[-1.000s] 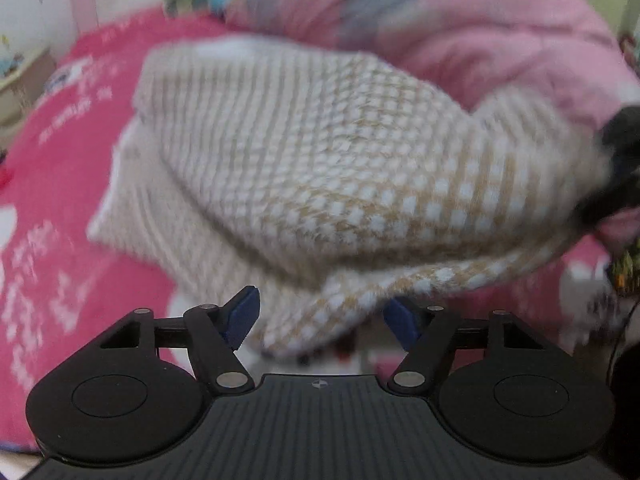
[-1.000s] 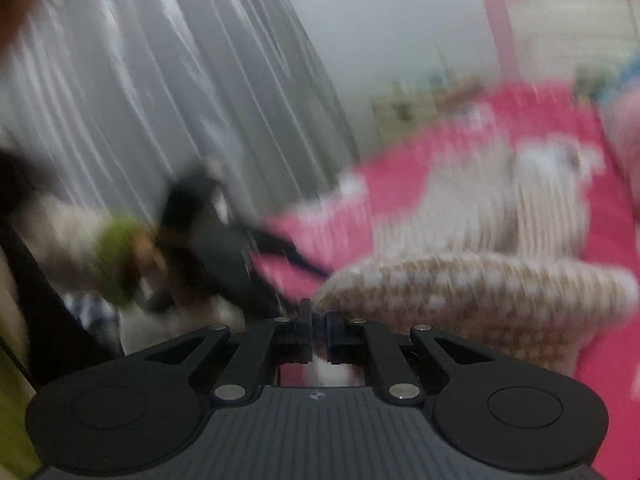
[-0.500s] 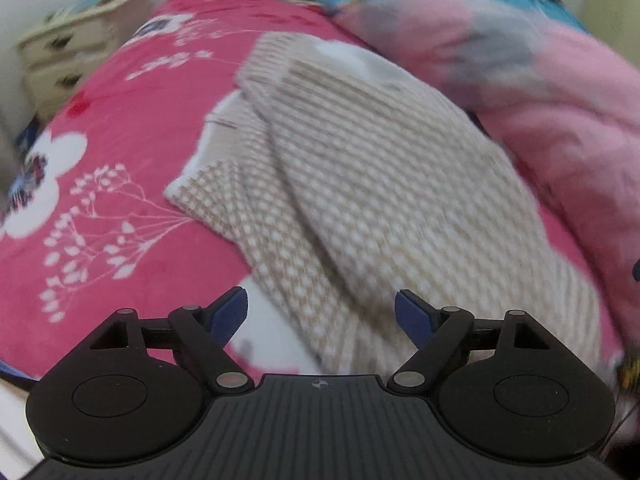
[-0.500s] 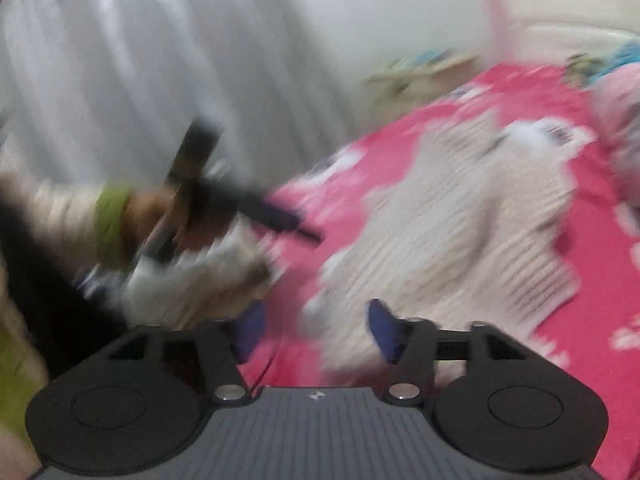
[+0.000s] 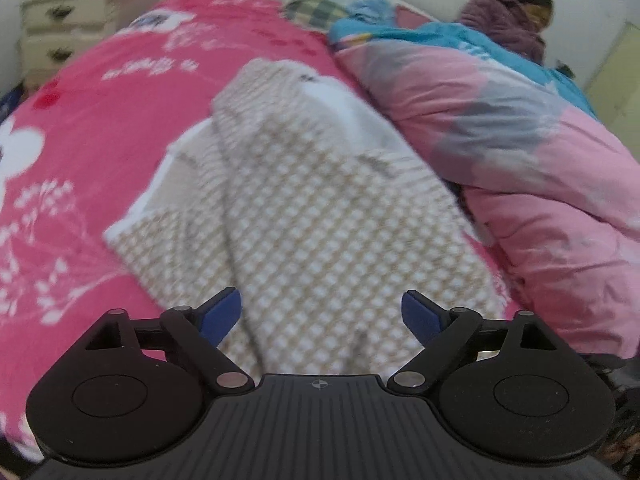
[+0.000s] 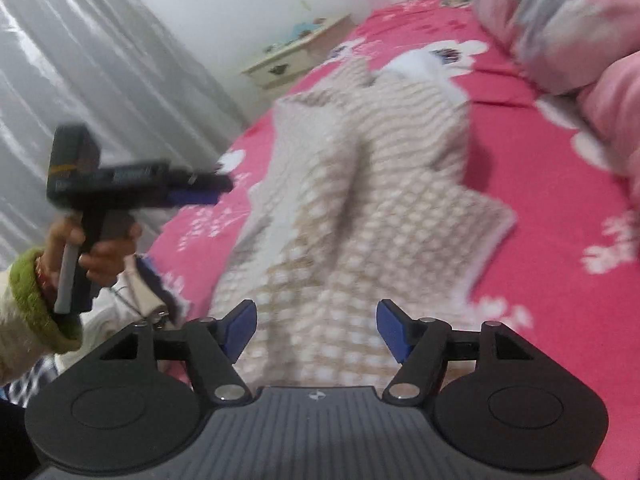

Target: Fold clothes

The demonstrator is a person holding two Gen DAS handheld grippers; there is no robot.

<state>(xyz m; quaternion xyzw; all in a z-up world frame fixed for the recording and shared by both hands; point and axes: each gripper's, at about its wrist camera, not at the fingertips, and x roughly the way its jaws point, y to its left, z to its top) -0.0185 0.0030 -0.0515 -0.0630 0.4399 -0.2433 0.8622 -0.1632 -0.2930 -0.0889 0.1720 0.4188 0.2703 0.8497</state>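
Pink bed; both tongs just released, empty. I'd worry the loose sweater fold slumps open.

Apparently knitted, nubbly sweater

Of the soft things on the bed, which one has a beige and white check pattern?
The sweater, lying flat on the red bedspread. The quilt beside it is pink with blue and grey patches, bulky and bunched up, with no checks.
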